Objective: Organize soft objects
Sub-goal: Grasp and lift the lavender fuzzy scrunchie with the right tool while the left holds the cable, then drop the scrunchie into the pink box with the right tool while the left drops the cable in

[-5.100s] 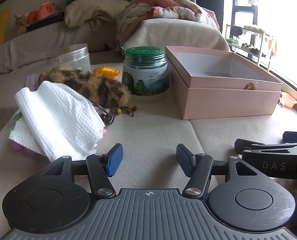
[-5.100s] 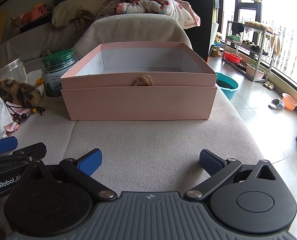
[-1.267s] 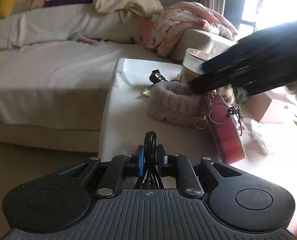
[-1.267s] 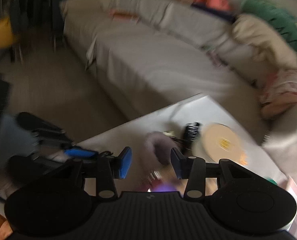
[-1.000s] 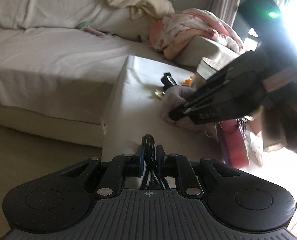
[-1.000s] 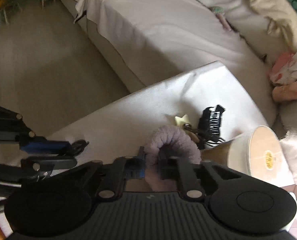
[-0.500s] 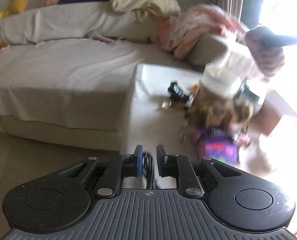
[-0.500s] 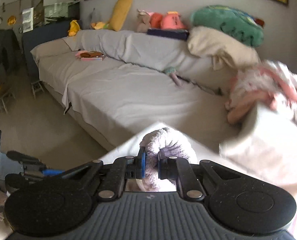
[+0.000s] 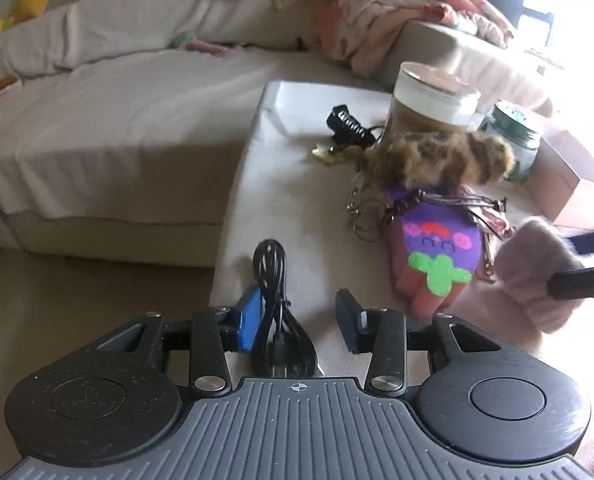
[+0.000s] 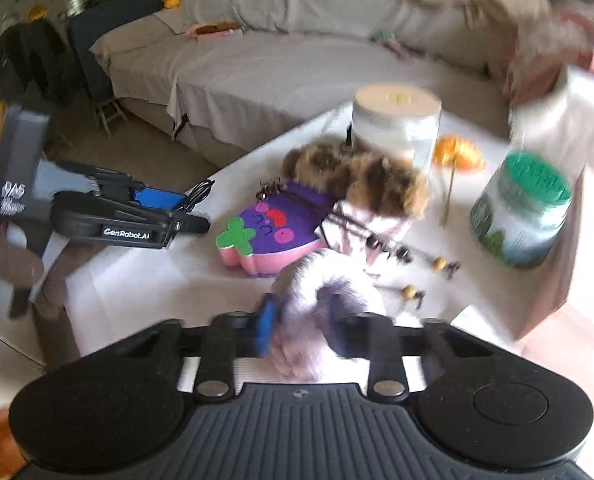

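Note:
My left gripper (image 9: 297, 316) hovers over the near corner of the cushion table (image 9: 297, 200). Its jaws are opening, and a coiled black cable (image 9: 271, 280) leans on the left pad only. In the right wrist view my right gripper (image 10: 305, 320) has a fluffy lilac band (image 10: 325, 296) between its opening jaws; the fur looks puffed, not squeezed. From the left wrist the same fluffy band (image 9: 537, 268) shows at the right edge. A purple and pink plush pad (image 9: 433, 248) lies beside it, with a leopard-fur piece (image 9: 437, 156) just behind.
A clear jar (image 9: 433, 100), a green-lidded jar (image 9: 513, 136) and a pink box (image 9: 565, 180) stand at the back right. A black hair claw (image 9: 347, 124) and beaded cords (image 10: 397, 252) lie among them. A grey sofa (image 9: 117, 120) runs along the left.
Both grippers' jaws have parted from shut. The right gripper swung across with the fluffy band to the near right of the plush pad. The cable stands loose against the left pad.

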`<control>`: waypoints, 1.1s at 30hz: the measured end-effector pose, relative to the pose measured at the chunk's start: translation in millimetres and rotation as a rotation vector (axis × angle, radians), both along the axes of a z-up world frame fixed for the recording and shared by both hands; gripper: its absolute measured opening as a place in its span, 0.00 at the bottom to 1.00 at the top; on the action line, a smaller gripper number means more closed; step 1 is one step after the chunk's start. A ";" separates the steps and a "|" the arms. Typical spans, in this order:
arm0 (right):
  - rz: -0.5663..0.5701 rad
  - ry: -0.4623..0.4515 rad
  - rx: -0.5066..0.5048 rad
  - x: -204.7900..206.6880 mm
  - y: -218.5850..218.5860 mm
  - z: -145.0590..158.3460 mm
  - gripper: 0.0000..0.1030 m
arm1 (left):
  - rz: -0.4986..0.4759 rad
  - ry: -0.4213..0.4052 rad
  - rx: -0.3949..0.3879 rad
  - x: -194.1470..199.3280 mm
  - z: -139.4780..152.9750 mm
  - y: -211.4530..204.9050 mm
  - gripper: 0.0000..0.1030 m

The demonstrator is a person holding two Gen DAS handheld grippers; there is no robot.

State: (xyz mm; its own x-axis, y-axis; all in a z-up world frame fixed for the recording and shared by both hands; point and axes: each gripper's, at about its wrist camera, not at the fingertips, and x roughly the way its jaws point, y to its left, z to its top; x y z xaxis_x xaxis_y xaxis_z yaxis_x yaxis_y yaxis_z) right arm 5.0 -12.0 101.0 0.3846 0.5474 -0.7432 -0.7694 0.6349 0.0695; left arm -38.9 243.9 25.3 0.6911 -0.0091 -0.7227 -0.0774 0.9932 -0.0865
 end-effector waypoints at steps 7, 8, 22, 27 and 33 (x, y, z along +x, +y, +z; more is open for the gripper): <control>0.013 -0.121 0.005 -11.4 -3.9 -4.2 0.66 | -0.011 -0.027 0.047 -6.5 -2.8 -7.1 0.42; 0.012 -0.104 0.002 -9.6 -3.7 -5.5 0.66 | -0.008 -0.033 0.058 -6.7 -3.7 -8.0 0.40; 0.124 -0.050 -0.003 0.7 26.9 3.4 0.29 | 0.016 -0.145 -0.020 -12.2 11.8 14.4 0.15; 0.035 -0.147 0.136 31.1 6.4 65.0 0.29 | 0.004 -0.243 -0.062 18.0 56.5 27.9 0.15; -0.167 -0.286 0.166 71.5 -53.0 110.9 0.29 | -0.141 -0.427 -0.050 97.5 157.9 -7.7 0.15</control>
